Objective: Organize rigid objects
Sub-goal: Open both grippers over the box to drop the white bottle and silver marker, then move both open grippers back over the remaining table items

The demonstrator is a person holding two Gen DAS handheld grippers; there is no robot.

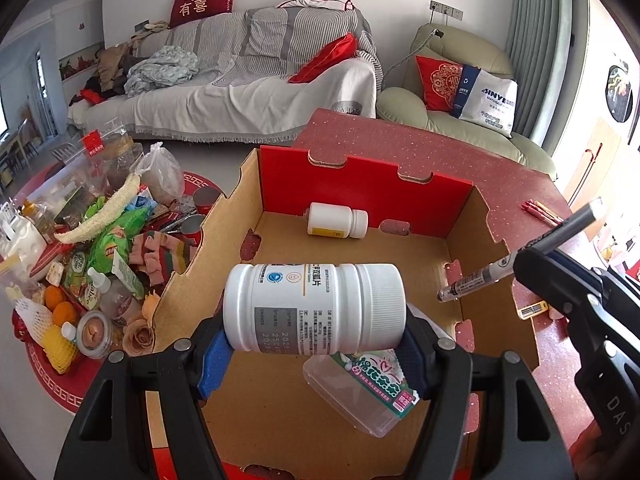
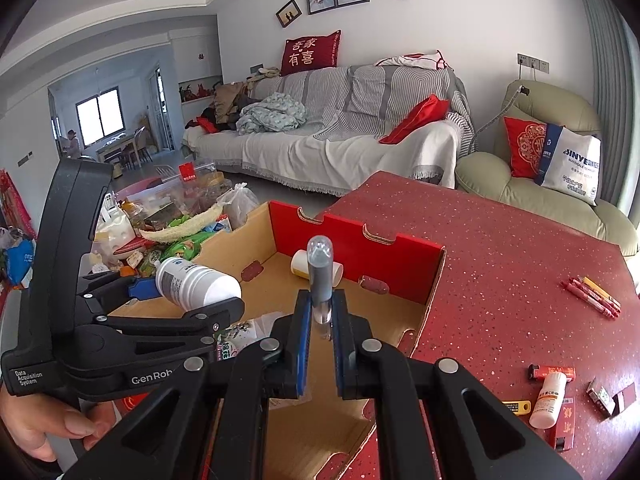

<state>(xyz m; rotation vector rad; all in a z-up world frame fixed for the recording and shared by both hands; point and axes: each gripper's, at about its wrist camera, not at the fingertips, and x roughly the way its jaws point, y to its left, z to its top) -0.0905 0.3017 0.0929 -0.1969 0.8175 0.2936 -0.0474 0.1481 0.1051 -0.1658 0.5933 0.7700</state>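
A cardboard box (image 1: 360,184) with a red back wall stands open on the red table. My left gripper (image 1: 314,344) is shut on a large white pill bottle (image 1: 314,308), held sideways above the box's middle. On the box floor lie a small white bottle (image 1: 338,221) by the back wall and a clear plastic case (image 1: 368,392) with a green label. At the box's right side my right gripper (image 2: 322,312) is shut on a grey pen (image 2: 320,272), which points over the box (image 2: 352,240). The small bottle (image 2: 298,264) shows partly behind the pen.
Left of the box is a heap of snacks, bags and fruit (image 1: 100,240). On the red speckled table (image 2: 500,260) to the right lie red pens (image 2: 594,296), a white bottle (image 2: 548,396), a lighter and small packets. A sofa and an armchair stand behind.
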